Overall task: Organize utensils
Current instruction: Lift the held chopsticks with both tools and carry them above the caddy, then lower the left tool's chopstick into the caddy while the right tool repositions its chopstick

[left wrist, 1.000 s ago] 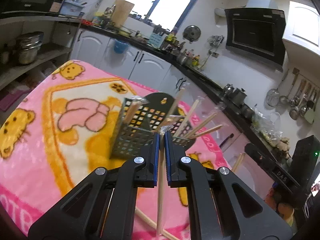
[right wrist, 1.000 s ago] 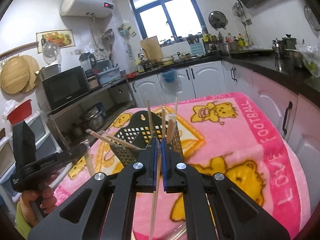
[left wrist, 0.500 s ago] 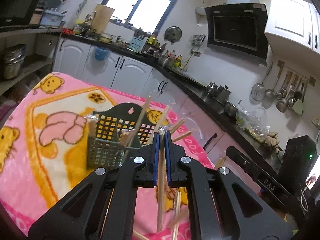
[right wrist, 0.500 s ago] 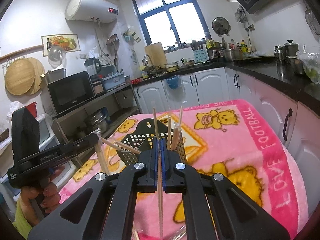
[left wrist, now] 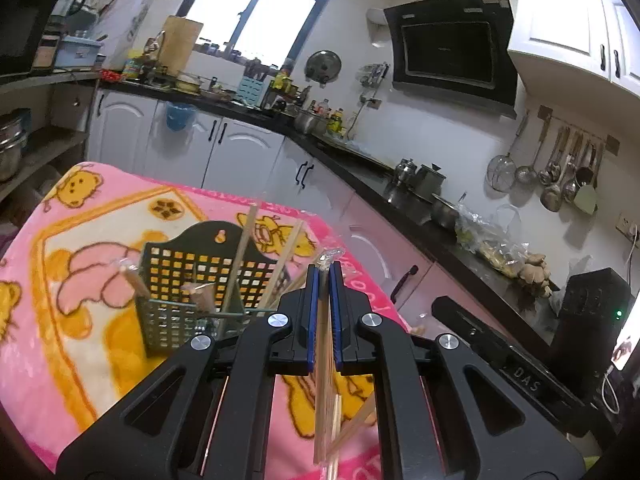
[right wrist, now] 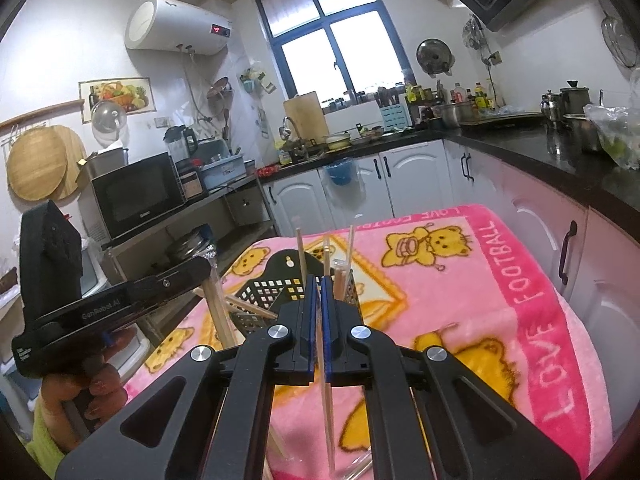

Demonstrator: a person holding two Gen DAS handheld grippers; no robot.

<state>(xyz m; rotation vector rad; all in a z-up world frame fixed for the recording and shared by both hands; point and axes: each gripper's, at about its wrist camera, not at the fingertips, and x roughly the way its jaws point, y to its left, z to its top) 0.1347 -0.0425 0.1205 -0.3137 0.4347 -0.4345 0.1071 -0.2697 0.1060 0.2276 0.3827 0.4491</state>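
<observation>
Now both grippers, left gripper [left wrist: 324, 270] and right gripper [right wrist: 317, 280], clamp chopsticks.

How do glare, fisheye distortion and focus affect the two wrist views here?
Left wrist view: the window is blown out white; counters and cabinets bow with the lens, corners are dark, the basket is sharp. Right wrist view: the window glares less, walls curve at the edges, the held chopstick looks thin and faint.
</observation>
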